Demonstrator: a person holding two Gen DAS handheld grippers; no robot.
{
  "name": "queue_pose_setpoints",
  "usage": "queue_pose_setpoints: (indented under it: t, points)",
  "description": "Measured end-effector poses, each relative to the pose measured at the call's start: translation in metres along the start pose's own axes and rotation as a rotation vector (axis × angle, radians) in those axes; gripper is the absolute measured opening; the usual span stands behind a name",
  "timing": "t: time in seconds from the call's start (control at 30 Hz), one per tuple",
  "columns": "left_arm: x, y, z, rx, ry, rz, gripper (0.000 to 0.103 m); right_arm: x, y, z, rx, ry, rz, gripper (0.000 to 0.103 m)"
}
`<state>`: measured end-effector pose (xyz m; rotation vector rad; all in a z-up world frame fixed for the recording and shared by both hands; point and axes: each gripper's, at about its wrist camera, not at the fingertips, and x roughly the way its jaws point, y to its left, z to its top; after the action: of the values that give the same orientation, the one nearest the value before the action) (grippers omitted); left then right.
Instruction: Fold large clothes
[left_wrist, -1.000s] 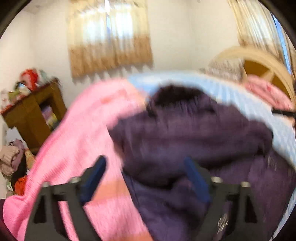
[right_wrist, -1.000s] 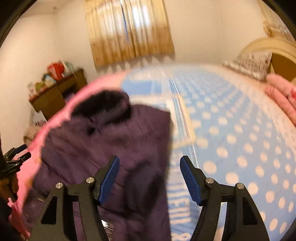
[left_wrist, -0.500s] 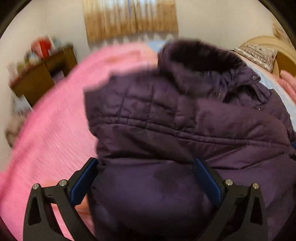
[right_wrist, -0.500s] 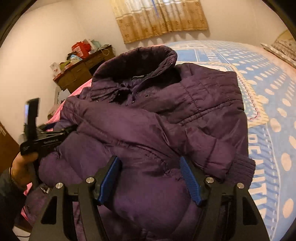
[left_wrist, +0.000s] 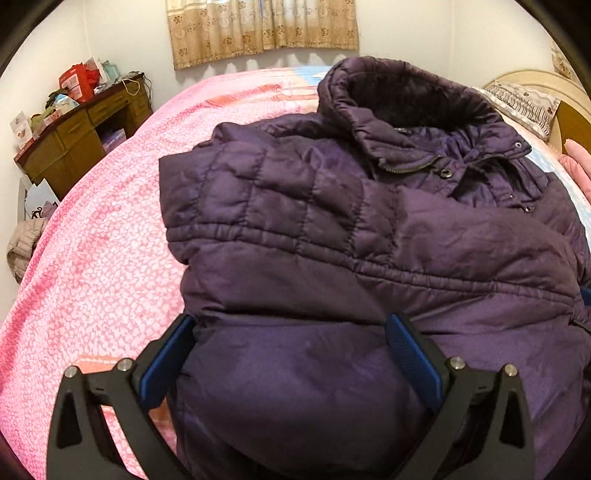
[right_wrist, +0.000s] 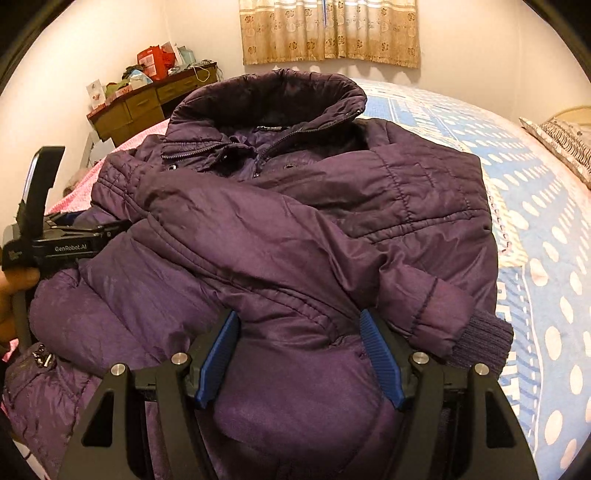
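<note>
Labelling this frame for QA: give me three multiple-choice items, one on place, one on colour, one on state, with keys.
1. Where does the jacket lie?
A. on the bed
B. on the wooden desk
C. on the floor

2. What colour is the bedcover beside the jacket in the left wrist view?
A. green
B. pink
C. grey

3. How do the right tool's fingers stand?
A. shut tight together
B. apart, with jacket fabric between them
C. out of view

Key:
1 A, it spreads over the bedcovers, while the desk stands back by the wall.
2 B, pink patterned cloth runs along the jacket's edge.
3 B, the blue pads sit wide apart with the jacket's lower part bulging between them.
</note>
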<state>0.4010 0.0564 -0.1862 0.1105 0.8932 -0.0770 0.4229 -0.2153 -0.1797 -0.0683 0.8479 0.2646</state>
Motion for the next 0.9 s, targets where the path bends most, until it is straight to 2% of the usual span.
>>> queue_pose_setpoints:
  t: [0.17,0.2,0.27,0.33,0.37,0.43,0.53,0.6,0.7,0.77,0.83,0.87,0.9]
  points:
    - [-0.008,0.002,0.001,-0.024,-0.008,-0.012,0.103,-0.002,0.000,0.002,-0.004,0.005,0.001,0.069]
    - [-0.014,0.003,0.001,-0.032,-0.017,0.014,0.103,-0.007,0.000,0.005,-0.022,0.025,-0.001,0.069]
    - [-0.044,0.005,0.002,-0.034,-0.089,0.071,0.103,-0.024,0.003,0.010,-0.021,0.009,-0.022,0.069]
    - [-0.074,0.003,0.004,-0.037,-0.172,0.088,0.103,-0.053,0.002,0.016,0.013,-0.076,-0.036,0.069]
    - [-0.091,-0.001,0.007,-0.041,-0.216,0.071,0.103,-0.062,0.003,0.020,0.022,-0.110,-0.036,0.069]
    - [-0.108,-0.015,0.015,-0.042,-0.243,0.040,0.103,-0.069,0.004,0.029,0.029,-0.154,0.002,0.069]
    - [-0.113,-0.054,0.024,0.017,-0.256,-0.020,0.103,-0.051,0.002,0.035,0.027,-0.113,0.025,0.069]
    - [-0.097,-0.082,0.024,0.078,-0.233,-0.011,0.103,-0.036,-0.007,0.029,0.058,-0.075,0.061,0.069]
    - [-0.061,-0.092,0.017,0.100,-0.161,0.011,0.103,-0.015,-0.017,0.012,0.060,-0.045,0.074,0.069]
    - [-0.030,-0.086,0.010,0.063,-0.062,0.001,0.103,-0.009,-0.014,0.003,0.026,-0.052,0.076,0.069]
    - [-0.022,-0.073,0.013,0.004,-0.017,-0.049,0.103,-0.007,-0.011,0.003,0.020,-0.044,0.066,0.069]
    - [-0.013,-0.066,0.014,-0.044,0.030,-0.055,0.103,-0.004,-0.009,0.003,0.011,-0.033,0.058,0.069]
    - [-0.010,-0.064,0.014,-0.049,0.055,-0.060,0.103,-0.002,-0.008,0.003,0.005,-0.026,0.051,0.070]
